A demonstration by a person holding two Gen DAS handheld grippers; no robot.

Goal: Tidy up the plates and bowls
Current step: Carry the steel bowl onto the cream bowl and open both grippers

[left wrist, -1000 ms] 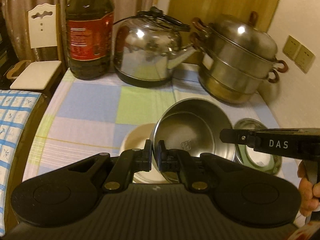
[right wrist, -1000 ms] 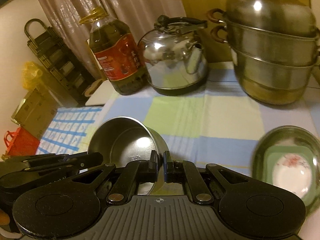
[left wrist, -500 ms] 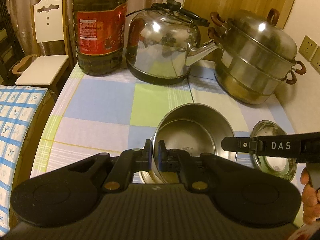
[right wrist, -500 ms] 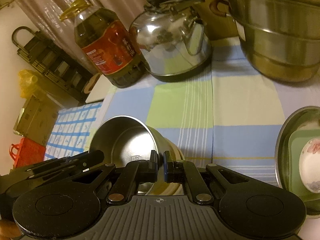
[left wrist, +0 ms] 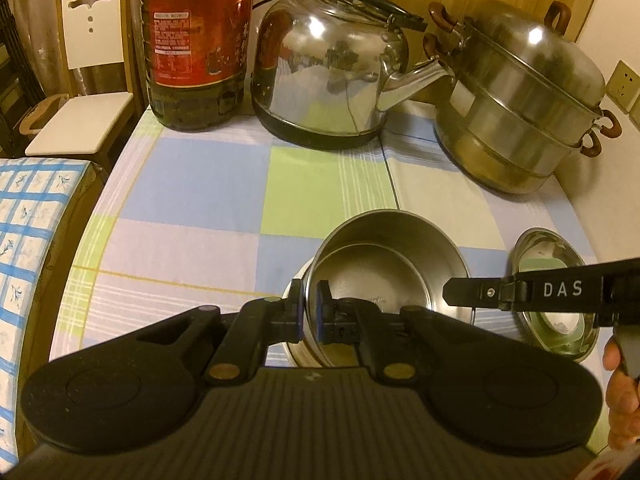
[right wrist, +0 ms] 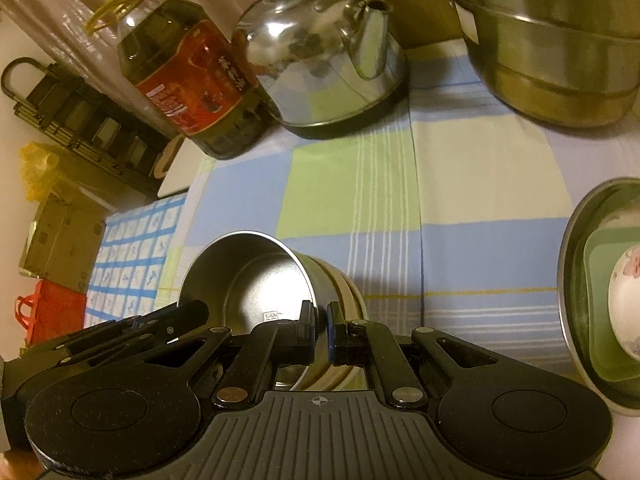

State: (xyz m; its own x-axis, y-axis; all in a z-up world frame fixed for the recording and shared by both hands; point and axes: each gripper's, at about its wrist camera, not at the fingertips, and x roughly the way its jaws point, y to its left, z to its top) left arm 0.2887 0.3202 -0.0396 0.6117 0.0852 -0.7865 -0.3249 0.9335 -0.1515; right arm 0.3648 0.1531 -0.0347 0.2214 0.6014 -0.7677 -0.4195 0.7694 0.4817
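Note:
My left gripper (left wrist: pixel 308 309) is shut on the near left rim of a steel bowl (left wrist: pixel 384 260). My right gripper (right wrist: pixel 321 334) is shut on the right rim of the same steel bowl (right wrist: pixel 256 280), and it shows side-on in the left wrist view (left wrist: pixel 456 302). The steel bowl sits tilted inside a cream bowl (right wrist: pixel 352 308) on the checked tablecloth (left wrist: pixel 192 200). To the right a wide steel basin (left wrist: pixel 560 320) holds a green square plate (right wrist: pixel 600 308) and a white flowered dish (right wrist: pixel 626 300).
At the back stand a large oil bottle (left wrist: pixel 196 40), a steel kettle (left wrist: pixel 332 76) and a stacked steamer pot (left wrist: pixel 524 100). A white chair (left wrist: pixel 88 92) and a blue-checked surface (left wrist: pixel 28 240) lie to the left. The wall is on the right.
Both grippers with the steel bowl have moved forward toward the kettle and dropped lower. The steel bowl now sits tilted in the cream bowl, closer to the basin.

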